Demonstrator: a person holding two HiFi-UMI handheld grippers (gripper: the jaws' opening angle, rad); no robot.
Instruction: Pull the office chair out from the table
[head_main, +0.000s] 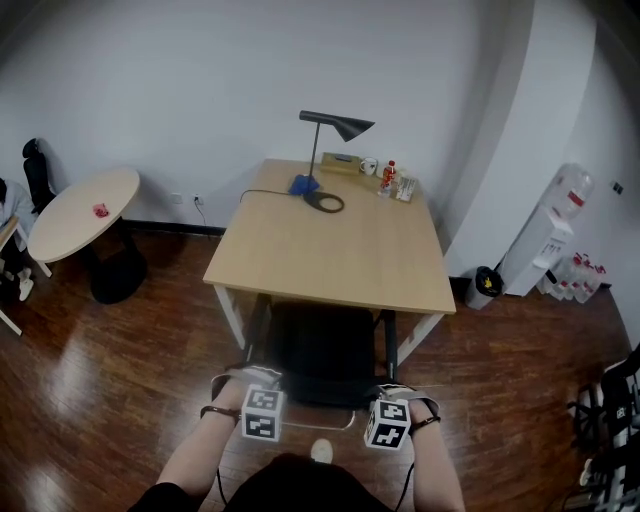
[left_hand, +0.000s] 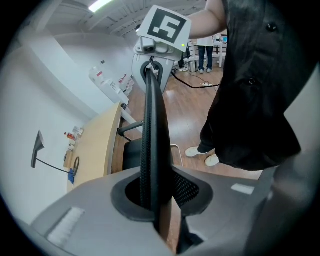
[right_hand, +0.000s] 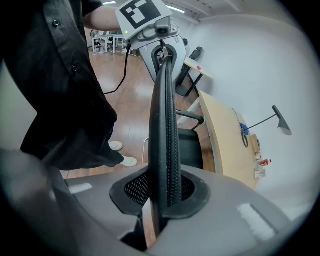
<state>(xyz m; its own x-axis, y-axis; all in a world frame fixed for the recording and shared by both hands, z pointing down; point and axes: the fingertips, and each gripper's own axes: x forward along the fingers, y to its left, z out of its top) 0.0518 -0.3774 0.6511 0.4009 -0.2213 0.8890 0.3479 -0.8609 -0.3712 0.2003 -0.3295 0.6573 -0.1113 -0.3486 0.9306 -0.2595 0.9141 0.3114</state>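
black office chair (head_main: 320, 345) | gripped by: left hand-held gripper (head_main: 258, 381) | right hand-held gripper (head_main: 396, 393)

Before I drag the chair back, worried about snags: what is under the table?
The office chair sits partly under the table, between its legs. Anything farther in is covered by the table and cannot be seen.

Black mesh chair back (left_hand: 150, 125), matt wooden table (head_main: 330, 250), glossy floor (head_main: 100, 370).

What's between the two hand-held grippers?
The black mesh office chair's backrest rim, clamped by left hand-held gripper and right hand-held gripper; left gripper view shows it.
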